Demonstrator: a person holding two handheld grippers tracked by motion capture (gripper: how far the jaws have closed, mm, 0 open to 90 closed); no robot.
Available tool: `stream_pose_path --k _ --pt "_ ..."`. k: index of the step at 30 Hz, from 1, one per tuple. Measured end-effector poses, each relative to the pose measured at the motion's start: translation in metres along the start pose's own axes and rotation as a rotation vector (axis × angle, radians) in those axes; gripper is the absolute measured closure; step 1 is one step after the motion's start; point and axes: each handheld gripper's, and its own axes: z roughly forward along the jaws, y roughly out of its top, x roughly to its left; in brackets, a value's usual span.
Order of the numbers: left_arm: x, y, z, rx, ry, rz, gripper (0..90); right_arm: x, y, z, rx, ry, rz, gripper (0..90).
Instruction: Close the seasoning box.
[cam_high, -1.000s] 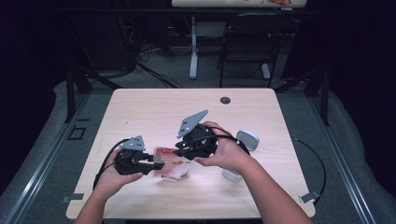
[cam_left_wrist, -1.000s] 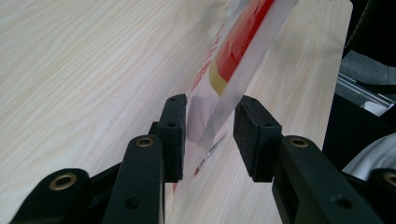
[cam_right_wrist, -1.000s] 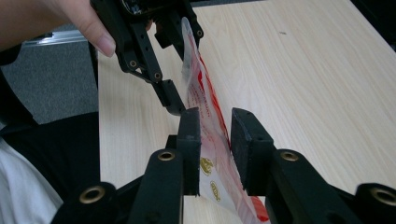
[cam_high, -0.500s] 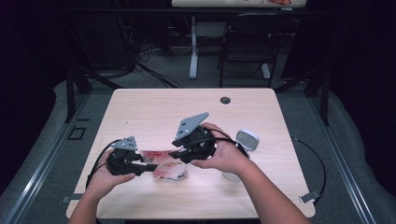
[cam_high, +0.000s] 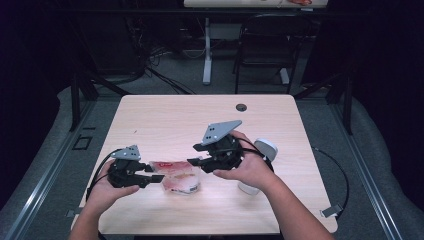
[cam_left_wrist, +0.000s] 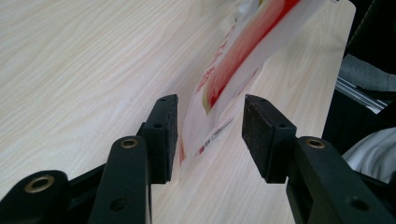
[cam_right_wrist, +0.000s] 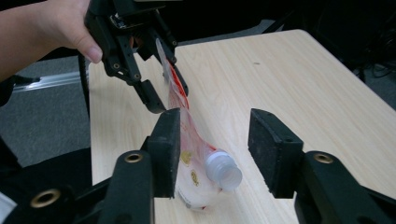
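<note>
While the desk (cam_high: 165, 120) carries the work, its pale wood top has a small dark grommet (cam_high: 241, 107) near the far edge and a white cylinder-like object (cam_high: 264, 150) at the right, just behind the right hand.

A pouch (cam_high: 179, 176) with red and white print lies on the near middle of the desk, between the two hands. In the right hand-held gripper view the pouch (cam_right_wrist: 187, 154) has a white screw cap (cam_right_wrist: 223, 170) at the near end, and its far end rises off the wood.

At the left, the left hand-held gripper (cam_high: 150, 178) points toward the pouch's left end. Its jaws have just been opening; in its own view they stand partly apart with the pouch's flat edge (cam_left_wrist: 219, 98) between them, close against the left pad and clear of the right one.

On the other side, the right hand-held gripper (cam_high: 196, 162) hovers over the pouch's right part. Its jaws have also just been opening and stand wide; the cap sits between them, and the left pad is at the pouch's side, though I cannot tell if it touches.
</note>
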Motion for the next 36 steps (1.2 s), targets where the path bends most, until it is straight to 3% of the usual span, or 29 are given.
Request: stream_pose_path --k 4,9,13,16,23,26,30,36 --pt "-0.001 -0.001 -0.006 0.01 0.011 0.003 56.4 0.002 -0.003 -0.003 -0.043 -0.032 0.02 49.2" --pt "0.002 -0.003 -0.016 0.006 0.042 -0.007 56.8 0.001 -0.007 -0.006 -0.056 -0.087 0.045 45.7" --pt "0.006 -0.006 -0.023 -0.006 0.053 -0.013 57.1 -0.003 -0.014 -0.008 -0.062 -0.136 0.096 43.6" --pt "0.007 -0.007 -0.026 -0.012 0.063 -0.02 57.1 -0.005 -0.022 -0.011 -0.079 -0.154 0.114 44.3" --pt "0.012 -0.011 -0.032 -0.039 0.093 -0.034 56.4 -0.008 -0.039 -0.017 -0.061 -0.175 0.15 44.4" --pt "0.014 -0.012 -0.033 -0.048 0.118 -0.037 54.4 -0.011 -0.046 -0.022 -0.055 -0.213 0.184 44.7" --pt "0.017 -0.015 -0.033 -0.022 0.189 -0.035 50.2 -0.017 -0.055 -0.03 -0.063 -0.228 0.233 45.4" --pt "0.023 -0.019 -0.031 -0.027 0.233 -0.067 44.7 -0.025 -0.065 -0.044 -0.088 -0.288 0.261 42.0"
